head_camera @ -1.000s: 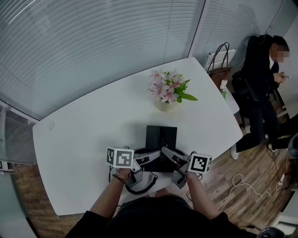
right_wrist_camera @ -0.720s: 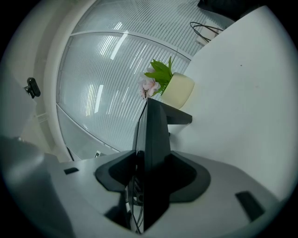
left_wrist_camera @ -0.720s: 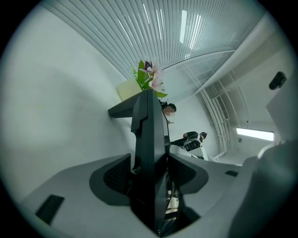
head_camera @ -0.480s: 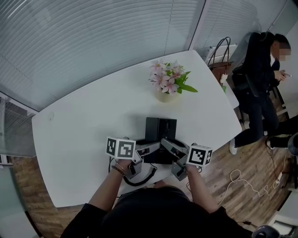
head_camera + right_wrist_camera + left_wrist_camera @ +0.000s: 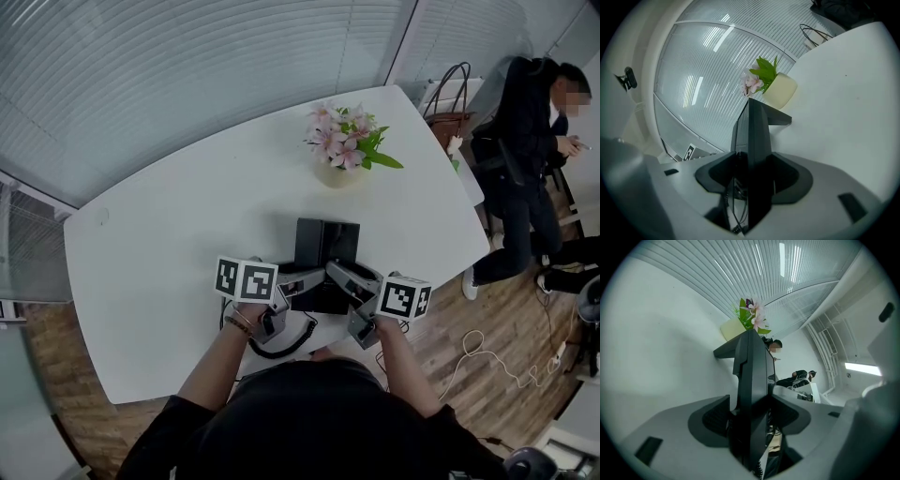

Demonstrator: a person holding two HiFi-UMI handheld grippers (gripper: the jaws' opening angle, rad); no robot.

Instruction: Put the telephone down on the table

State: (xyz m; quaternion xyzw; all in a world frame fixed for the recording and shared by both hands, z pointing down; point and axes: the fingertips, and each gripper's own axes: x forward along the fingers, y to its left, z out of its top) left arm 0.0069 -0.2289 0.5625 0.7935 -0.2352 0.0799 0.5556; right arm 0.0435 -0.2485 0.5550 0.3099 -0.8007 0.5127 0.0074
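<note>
A black telephone rests on the white table near its front edge, with its coiled cord curling toward me. My left gripper reaches it from the left and my right gripper from the right. In the left gripper view the telephone's thin edge stands upright between the jaws; the right gripper view shows the telephone the same way. Both pairs of jaws have just been opening. The pads stand close beside the telephone without squeezing it.
A pale pot of pink flowers stands behind the telephone. At the far right a person in dark clothes stands by a bag. A white cable lies on the wooden floor to my right.
The grippers and the telephone stay in almost the same place by the table's front edge. The head view has shifted slightly, so the flowers sit higher in the picture.
</note>
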